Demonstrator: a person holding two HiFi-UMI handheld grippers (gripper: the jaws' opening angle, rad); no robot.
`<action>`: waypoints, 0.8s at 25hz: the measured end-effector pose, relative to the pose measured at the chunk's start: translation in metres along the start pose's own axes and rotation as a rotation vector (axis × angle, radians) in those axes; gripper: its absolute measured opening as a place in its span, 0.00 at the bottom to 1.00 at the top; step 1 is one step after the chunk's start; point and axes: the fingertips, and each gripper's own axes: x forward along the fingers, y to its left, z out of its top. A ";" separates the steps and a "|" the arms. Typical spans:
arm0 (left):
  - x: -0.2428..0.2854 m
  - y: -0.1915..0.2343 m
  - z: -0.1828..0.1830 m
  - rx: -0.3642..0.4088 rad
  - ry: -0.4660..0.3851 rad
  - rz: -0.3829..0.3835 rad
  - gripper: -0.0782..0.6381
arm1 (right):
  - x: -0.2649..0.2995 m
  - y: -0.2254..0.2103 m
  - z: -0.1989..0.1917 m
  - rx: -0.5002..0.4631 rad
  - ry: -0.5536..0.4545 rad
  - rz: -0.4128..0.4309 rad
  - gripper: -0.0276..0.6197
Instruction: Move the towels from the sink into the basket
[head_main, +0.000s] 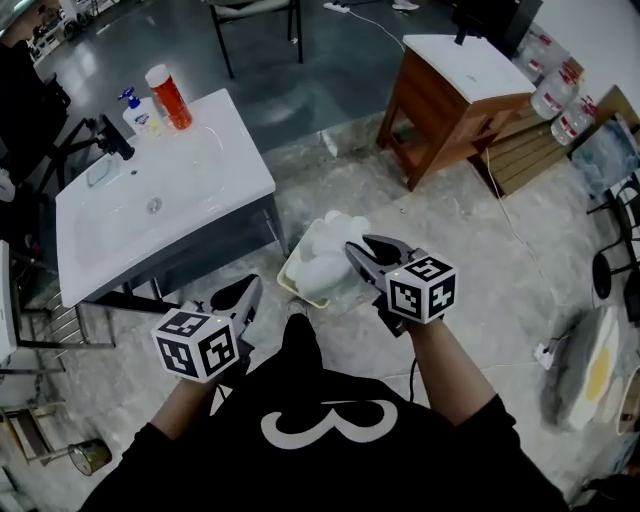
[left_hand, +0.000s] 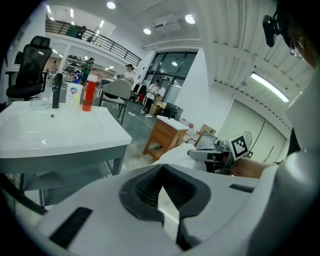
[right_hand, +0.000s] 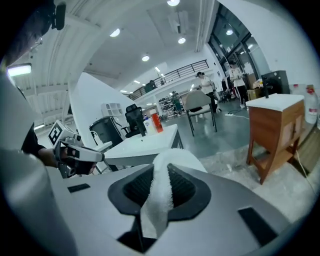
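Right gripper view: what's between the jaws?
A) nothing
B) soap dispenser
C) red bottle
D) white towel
D: a white towel runs up through the right gripper, whose jaws are closed on it.

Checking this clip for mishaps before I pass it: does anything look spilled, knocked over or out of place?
Nothing stands out. The sink is empty, both bottles on it stand upright, and the basket sits upright on the floor with white towels heaped in it. The right gripper is shut on a towel there.
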 end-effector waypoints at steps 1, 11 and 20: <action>0.008 0.005 -0.002 -0.009 0.005 0.002 0.12 | 0.007 -0.007 -0.007 0.010 0.015 -0.004 0.16; 0.096 0.067 -0.020 -0.049 0.103 0.025 0.12 | 0.105 -0.081 -0.082 0.099 0.201 -0.020 0.17; 0.156 0.102 -0.040 -0.081 0.213 -0.016 0.12 | 0.179 -0.136 -0.145 0.160 0.373 -0.048 0.16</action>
